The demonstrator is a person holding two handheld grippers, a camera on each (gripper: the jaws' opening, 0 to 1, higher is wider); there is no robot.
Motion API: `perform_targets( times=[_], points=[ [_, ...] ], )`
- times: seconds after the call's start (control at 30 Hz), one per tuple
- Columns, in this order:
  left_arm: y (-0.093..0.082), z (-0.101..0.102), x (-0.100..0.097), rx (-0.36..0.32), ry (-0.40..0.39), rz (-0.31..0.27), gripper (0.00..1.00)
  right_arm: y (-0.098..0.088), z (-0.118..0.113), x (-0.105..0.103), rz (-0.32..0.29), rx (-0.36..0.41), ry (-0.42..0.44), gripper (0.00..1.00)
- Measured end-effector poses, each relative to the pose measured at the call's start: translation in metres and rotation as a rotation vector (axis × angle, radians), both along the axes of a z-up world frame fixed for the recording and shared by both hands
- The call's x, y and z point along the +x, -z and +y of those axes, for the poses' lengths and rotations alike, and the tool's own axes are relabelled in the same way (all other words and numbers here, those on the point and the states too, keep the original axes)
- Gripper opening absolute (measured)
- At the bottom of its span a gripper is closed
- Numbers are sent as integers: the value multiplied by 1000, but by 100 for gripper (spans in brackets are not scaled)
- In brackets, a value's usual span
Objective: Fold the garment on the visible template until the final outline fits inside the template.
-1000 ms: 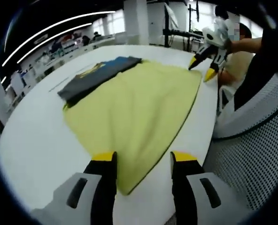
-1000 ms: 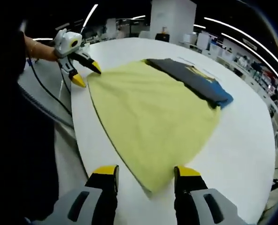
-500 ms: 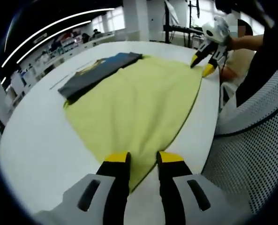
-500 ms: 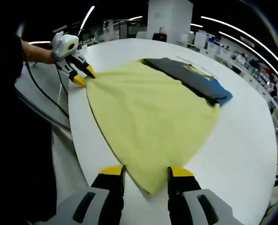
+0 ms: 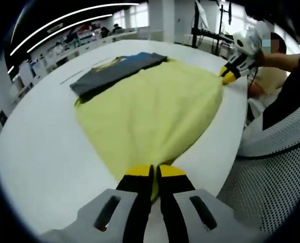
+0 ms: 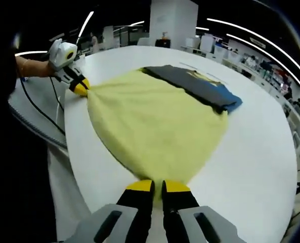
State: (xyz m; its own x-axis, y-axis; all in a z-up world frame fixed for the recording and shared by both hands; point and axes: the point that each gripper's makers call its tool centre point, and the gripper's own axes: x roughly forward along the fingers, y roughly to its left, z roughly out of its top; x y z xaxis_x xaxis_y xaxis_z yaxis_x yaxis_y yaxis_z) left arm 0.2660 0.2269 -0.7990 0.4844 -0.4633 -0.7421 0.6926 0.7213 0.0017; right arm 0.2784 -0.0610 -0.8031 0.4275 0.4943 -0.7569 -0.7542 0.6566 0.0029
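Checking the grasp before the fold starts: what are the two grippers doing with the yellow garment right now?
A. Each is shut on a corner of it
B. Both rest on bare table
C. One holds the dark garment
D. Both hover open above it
A: the left gripper and right gripper each pinch a corner of the yellow garment, fingers closed together on the cloth.

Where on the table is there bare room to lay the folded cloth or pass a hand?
Bare white table lies beside the yellow cloth, below the dark shirt; more lies beyond the shirt. It is crowded at the near edge, where the left gripper and right gripper each pinch a cloth corner.
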Motion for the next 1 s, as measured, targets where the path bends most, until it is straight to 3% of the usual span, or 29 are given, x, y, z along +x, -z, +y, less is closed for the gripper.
perform_targets(
  times=[0.13,0.27,0.7,1.0],
  points=[
    [-10,0,3,-15,-40,-7,1,-10,1,3,12,60,58,1],
    [-17,1,5,-26,-68,-4,1,-18,3,4,13,67,69,0],
    [-46,7,5,-113,-200,66,0,-49,8,4,30,124,122,0],
    [-59,9,-4,-92,-208,127,0,-68,9,-1,67,161,158,0]
  ],
)
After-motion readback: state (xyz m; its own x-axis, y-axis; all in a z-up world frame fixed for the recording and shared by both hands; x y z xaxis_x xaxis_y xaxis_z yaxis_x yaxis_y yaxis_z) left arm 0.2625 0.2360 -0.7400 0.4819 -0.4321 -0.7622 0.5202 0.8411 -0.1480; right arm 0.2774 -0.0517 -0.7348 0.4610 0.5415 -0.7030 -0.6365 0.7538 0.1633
